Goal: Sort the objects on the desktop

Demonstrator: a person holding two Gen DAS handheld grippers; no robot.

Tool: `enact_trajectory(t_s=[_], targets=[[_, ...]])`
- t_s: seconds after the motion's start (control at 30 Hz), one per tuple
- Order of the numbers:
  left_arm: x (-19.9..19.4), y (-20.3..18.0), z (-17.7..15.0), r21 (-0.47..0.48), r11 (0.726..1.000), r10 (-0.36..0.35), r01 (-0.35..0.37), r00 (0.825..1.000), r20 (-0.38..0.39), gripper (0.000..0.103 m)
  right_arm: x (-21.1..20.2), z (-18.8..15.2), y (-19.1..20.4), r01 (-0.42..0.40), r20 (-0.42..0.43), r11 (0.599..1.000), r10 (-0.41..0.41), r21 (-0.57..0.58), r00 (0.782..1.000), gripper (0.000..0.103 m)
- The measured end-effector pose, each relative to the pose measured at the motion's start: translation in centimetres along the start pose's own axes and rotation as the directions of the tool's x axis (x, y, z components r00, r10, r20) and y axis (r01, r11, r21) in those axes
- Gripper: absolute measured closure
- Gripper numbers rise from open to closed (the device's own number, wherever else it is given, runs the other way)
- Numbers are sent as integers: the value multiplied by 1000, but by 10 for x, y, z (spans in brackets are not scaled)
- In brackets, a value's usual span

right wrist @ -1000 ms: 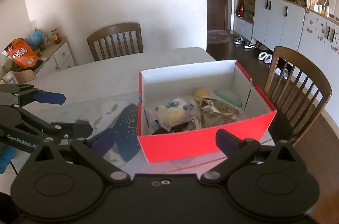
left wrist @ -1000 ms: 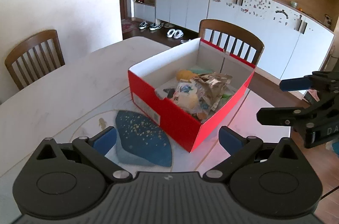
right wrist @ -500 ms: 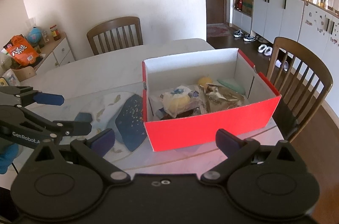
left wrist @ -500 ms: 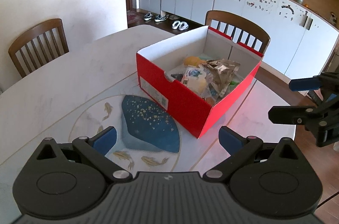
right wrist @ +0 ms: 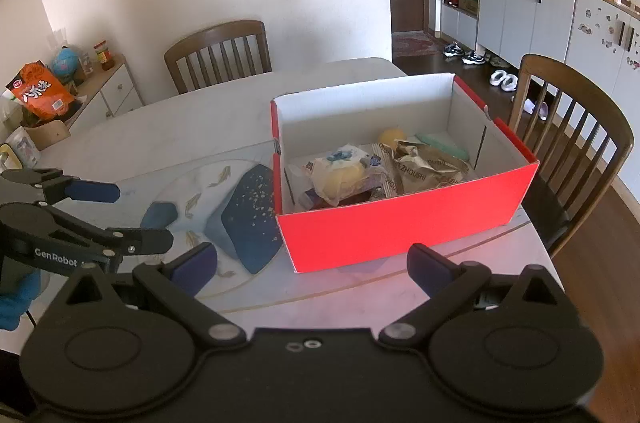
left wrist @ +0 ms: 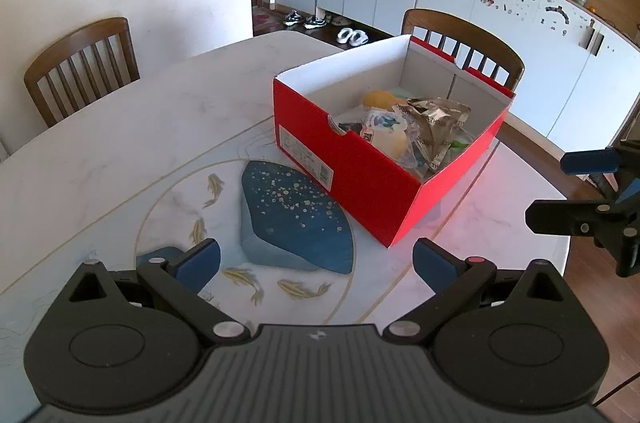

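Observation:
A red shoe box (left wrist: 360,179) (right wrist: 400,223) with a white inside stands open on the white marble table (left wrist: 160,127). Inside lie a crumpled foil packet (left wrist: 436,115) (right wrist: 428,163), a wrapped yellow cake (left wrist: 386,131) (right wrist: 340,171), a yellow ball (right wrist: 392,135) and a pale green item (right wrist: 440,145). My left gripper (left wrist: 316,261) (right wrist: 128,217) hovers open and empty off the box's left corner. My right gripper (right wrist: 312,265) (left wrist: 564,189) hangs open and empty in front of the box's long red side, near the table edge.
A blue patch with gold fish (left wrist: 292,219) is painted into the tabletop beside the box. Wooden chairs (left wrist: 80,63) (right wrist: 572,135) stand at the far and right sides. A low cabinet with an orange snack bag (right wrist: 38,95) sits at the left.
Both grippers have drawn back from the box, which now looks smaller and farther off in both views. Both stay open and empty. The box has not moved on the table.

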State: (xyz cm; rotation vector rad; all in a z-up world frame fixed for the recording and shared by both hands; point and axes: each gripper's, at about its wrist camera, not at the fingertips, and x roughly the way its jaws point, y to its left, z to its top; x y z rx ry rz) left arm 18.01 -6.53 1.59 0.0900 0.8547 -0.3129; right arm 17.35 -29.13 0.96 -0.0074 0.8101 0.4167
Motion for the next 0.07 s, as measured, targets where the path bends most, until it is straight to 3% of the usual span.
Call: enact_trajectory(t_s=[0.07], targets=[[0,0,0,0,1000,-3,3,1000,-1,0,1,0,0,0,-3,1000,0,3,1000,1]])
